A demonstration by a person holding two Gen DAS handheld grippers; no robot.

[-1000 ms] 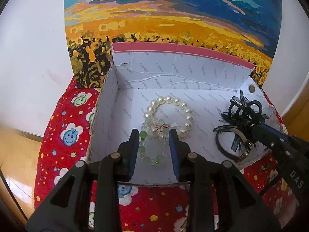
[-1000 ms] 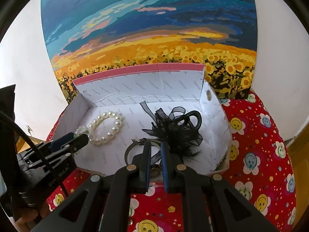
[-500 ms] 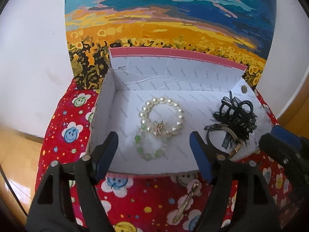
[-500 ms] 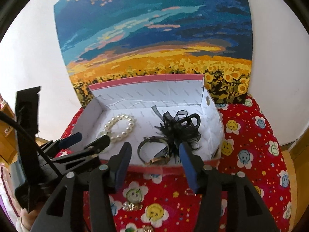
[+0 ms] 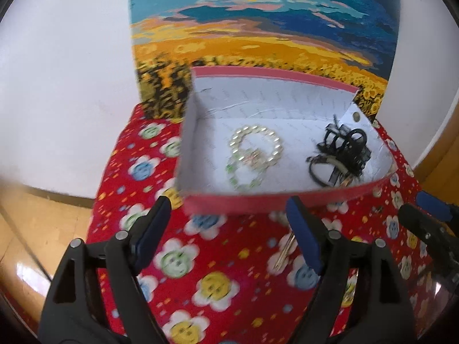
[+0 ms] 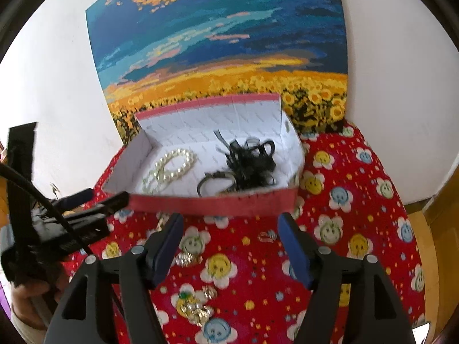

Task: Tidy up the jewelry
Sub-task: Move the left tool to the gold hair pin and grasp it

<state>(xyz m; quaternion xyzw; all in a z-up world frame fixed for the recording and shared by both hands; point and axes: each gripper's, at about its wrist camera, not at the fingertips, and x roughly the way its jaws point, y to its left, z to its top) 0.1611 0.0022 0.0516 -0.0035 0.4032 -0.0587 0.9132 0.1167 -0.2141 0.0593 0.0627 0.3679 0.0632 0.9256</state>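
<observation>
Right wrist view shows both grippers, right gripper (image 6: 229, 240) and left gripper (image 5: 229, 229), spread and empty before the box (image 6: 212, 202) holding the pearl bracelet (image 6: 175, 163), so reaching carelessly for the loose trinkets (image 6: 198, 312) could scatter them across the cloth (image 6: 358, 215).

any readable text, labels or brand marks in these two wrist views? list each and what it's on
None can be read.
Box lining: a repeated small grey print runs over the white inside walls, too small and blurred to read.
Left gripper and right gripper: no marking shows.
Painting and red smiley-flower cloth: pictures only, no lettering.
</observation>
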